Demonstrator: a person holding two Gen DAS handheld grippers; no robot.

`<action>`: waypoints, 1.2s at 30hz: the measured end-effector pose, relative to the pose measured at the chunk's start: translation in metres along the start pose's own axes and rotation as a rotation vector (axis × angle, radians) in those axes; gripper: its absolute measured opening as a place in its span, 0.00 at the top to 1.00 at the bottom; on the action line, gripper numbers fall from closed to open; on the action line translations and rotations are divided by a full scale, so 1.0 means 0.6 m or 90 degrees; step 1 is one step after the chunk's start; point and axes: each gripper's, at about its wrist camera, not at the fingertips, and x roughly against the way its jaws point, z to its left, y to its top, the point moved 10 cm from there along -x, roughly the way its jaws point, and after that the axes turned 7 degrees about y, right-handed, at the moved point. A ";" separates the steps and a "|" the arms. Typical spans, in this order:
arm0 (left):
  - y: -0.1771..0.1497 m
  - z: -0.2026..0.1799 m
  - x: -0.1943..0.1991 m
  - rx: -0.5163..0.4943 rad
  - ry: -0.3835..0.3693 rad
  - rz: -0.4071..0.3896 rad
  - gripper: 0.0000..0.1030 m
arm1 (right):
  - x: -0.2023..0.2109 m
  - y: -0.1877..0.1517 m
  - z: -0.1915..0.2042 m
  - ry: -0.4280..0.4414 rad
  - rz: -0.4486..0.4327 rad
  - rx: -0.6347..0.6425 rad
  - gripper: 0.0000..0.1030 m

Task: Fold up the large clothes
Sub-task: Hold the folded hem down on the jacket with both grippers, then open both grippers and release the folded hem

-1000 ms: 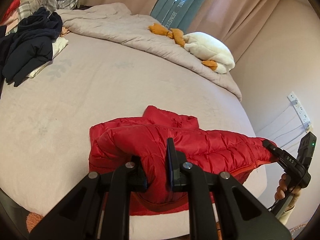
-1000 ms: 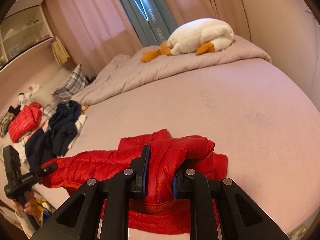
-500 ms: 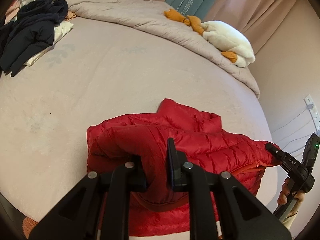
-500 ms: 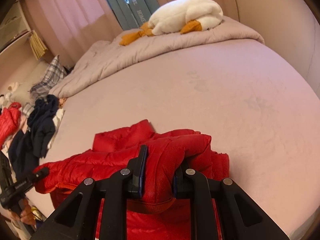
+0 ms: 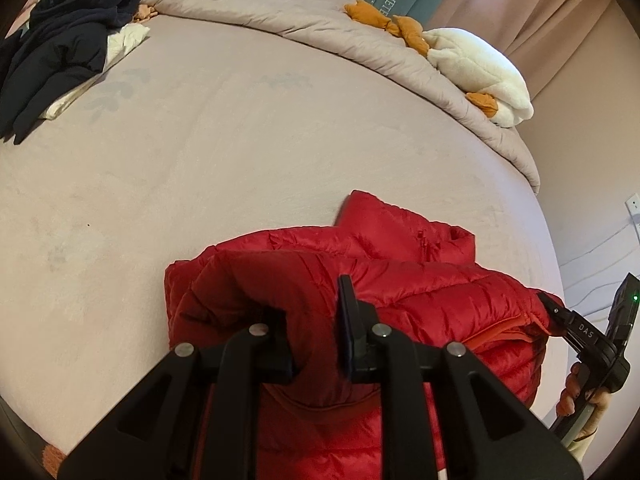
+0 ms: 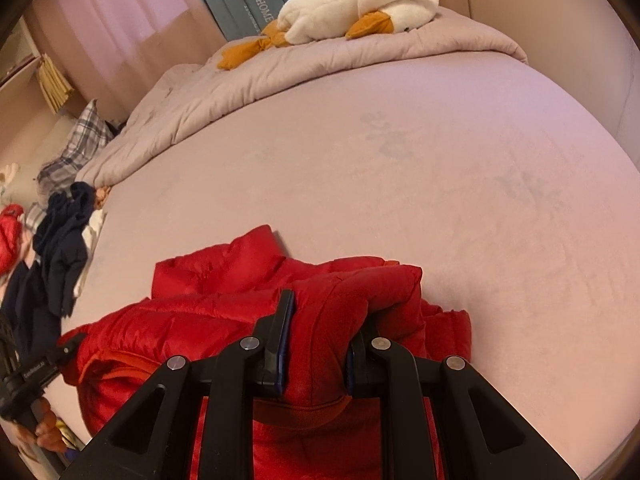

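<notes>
Red puffer jacket (image 5: 400, 304): lying doubled over near the front edge of the bed (image 5: 200, 152), directly ahead of and under both sets of jaws, its collar end pointing away from them; one fold of the padded cloth is bunching up between each pair of fingers. Left gripper (image 5: 316, 320): jaws are opening, slightly apart, with a ridge of the jacket sitting between them and the pads still touching the cloth on both sides; the right finger (image 5: 346, 320) is standing clear in view while the left one is sinking into the fabric. Right gripper (image 6: 320, 332): jaws are pinching a thick roll of the jacket at its other end, pads pressing into the cloth on either side. Beyond the jaws, well apart from the jacket: a beige quilt (image 5: 320, 20) is lying heaped along the far side of the bed; a white plush goose (image 6: 356, 4) with orange feet is resting on the quilt; a pile of dark clothes (image 5: 60, 48) is lying far off to the left of the jaws; a plaid pillow (image 6: 76, 148) is sitting behind that pile.
</notes>
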 end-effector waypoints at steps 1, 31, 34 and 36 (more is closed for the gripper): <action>-0.001 0.001 -0.004 0.004 0.000 0.003 0.81 | -0.001 0.000 -0.002 0.001 0.000 -0.001 0.82; 0.020 0.031 0.165 0.032 -0.012 -0.124 0.31 | 0.119 0.020 0.007 -0.062 -0.111 0.053 0.46; 0.017 0.030 0.167 0.027 -0.014 -0.123 0.35 | 0.131 0.023 0.008 -0.054 -0.125 0.060 0.46; 0.013 0.028 0.161 0.019 -0.012 -0.115 0.44 | 0.132 0.024 0.006 -0.055 -0.129 0.062 0.46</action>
